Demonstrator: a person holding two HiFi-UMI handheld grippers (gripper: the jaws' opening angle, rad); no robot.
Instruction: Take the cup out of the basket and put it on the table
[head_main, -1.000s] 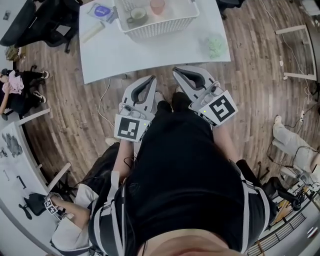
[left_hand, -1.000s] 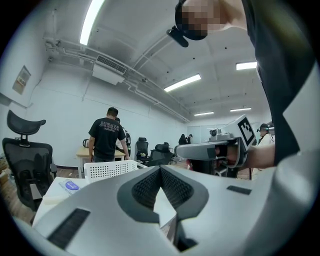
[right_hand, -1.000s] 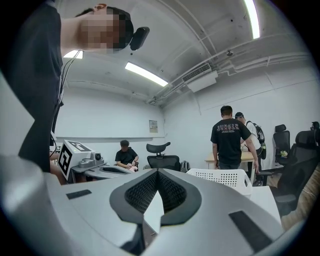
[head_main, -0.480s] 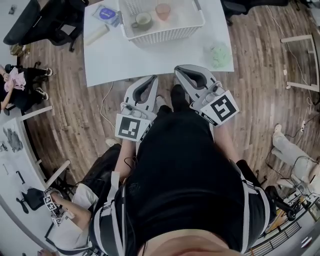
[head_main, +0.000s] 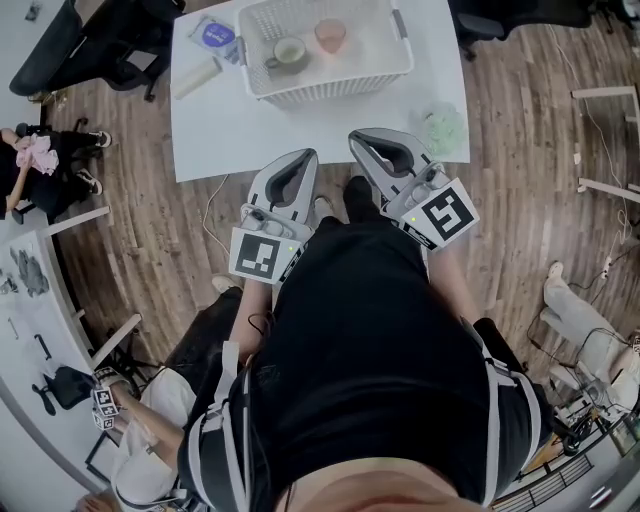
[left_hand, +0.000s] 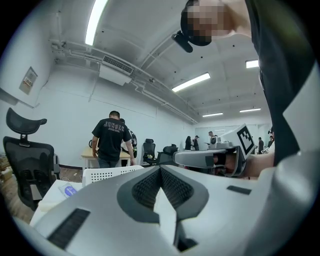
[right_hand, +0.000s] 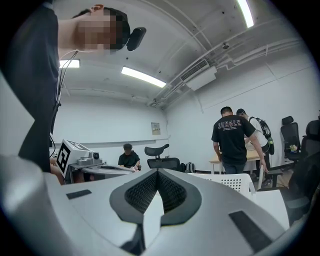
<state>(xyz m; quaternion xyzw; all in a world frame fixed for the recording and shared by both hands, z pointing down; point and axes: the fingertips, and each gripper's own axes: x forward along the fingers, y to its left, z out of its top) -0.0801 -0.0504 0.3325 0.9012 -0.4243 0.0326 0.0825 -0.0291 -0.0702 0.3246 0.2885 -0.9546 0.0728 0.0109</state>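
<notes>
A white basket (head_main: 330, 80) stands on the white table (head_main: 300, 125) at the far side. Inside it are a grey-green mug (head_main: 288, 52) with a handle and, to its right, a pink cup (head_main: 330, 35). My left gripper (head_main: 305, 158) and right gripper (head_main: 362, 140) are held side by side close to my body, at the table's near edge, well short of the basket. Both are shut with nothing between the jaws. The left gripper view shows its shut jaws, the basket (left_hand: 107, 174) beyond and the right gripper (left_hand: 215, 156) beside it. In the right gripper view the basket (right_hand: 232, 182) lies ahead.
On the table left of the basket lie a blue-labelled packet (head_main: 218, 35) and a pale roll (head_main: 195, 75); a green crumpled thing (head_main: 443, 125) sits near the right corner. Office chairs (head_main: 90, 40) stand at the far left. People stand and sit around the room.
The table and basket have slid lower in the head view, so more of the basket shows. Both grippers keep the same shut pose near my body.
</notes>
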